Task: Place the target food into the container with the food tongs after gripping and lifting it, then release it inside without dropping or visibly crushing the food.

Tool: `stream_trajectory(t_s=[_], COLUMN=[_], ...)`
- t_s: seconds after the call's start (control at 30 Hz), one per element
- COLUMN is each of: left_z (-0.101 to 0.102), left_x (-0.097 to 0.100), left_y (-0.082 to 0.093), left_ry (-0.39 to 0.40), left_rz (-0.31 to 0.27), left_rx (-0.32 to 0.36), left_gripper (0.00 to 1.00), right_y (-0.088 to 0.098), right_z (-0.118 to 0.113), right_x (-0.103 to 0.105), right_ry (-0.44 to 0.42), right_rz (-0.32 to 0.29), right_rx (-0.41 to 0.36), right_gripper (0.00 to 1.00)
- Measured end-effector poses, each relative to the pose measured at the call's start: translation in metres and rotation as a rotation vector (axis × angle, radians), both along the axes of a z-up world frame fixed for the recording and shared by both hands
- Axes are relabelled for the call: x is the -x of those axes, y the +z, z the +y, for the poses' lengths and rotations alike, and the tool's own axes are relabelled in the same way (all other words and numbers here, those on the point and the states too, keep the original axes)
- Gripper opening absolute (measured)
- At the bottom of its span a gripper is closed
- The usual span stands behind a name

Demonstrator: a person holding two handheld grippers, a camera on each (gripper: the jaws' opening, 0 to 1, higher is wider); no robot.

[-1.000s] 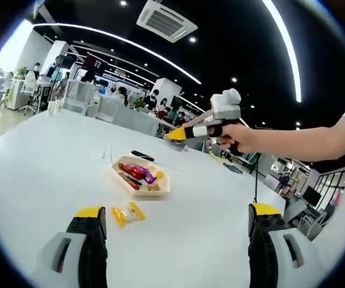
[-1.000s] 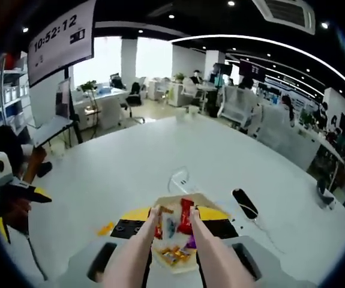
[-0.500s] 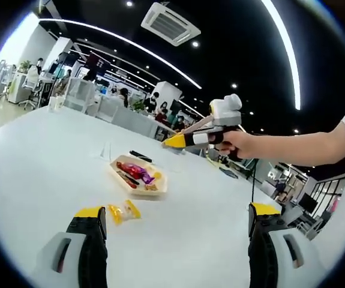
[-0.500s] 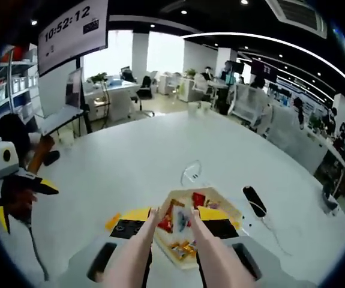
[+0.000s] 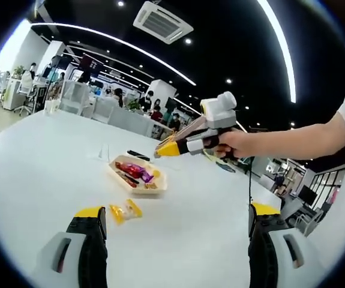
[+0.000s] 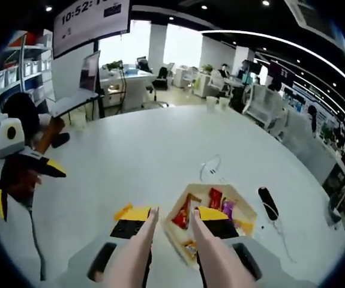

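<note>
Yellow-wrapped candy lies on the white surface just beyond my left hand-held gripper, jaws wide for reach. My right hand-held gripper clamps tongs, tips empty, above the container.

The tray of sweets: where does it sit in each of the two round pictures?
Left gripper view: the tray lies left of centre on the white table.
Right gripper view: the tray is at lower centre, behind the tongs.
Shared landmark: the yellow sweet beside it.
</note>
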State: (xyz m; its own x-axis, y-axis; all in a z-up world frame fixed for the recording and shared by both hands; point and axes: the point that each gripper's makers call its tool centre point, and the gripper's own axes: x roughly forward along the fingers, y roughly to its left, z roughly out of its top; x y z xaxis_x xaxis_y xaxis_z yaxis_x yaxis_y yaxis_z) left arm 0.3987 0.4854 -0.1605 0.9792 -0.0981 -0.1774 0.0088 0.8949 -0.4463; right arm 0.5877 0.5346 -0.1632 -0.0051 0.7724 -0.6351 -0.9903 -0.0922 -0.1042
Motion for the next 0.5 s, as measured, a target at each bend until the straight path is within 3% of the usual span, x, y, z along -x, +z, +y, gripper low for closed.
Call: stream_trajectory(t_s=[0.5], left_z=[0.0089], left_x=[-0.0077], left_y=[-0.0051], left_ry=[-0.006], left_rz=[0.000], left_rx=[-0.005], left_gripper=[0.99], right_y=[-0.0055], right_z=[0.0093], right_x=[0.0055], right_ry=[0.075], right_rz=[0.033], right_rx=[-0.005], right_gripper=[0.27])
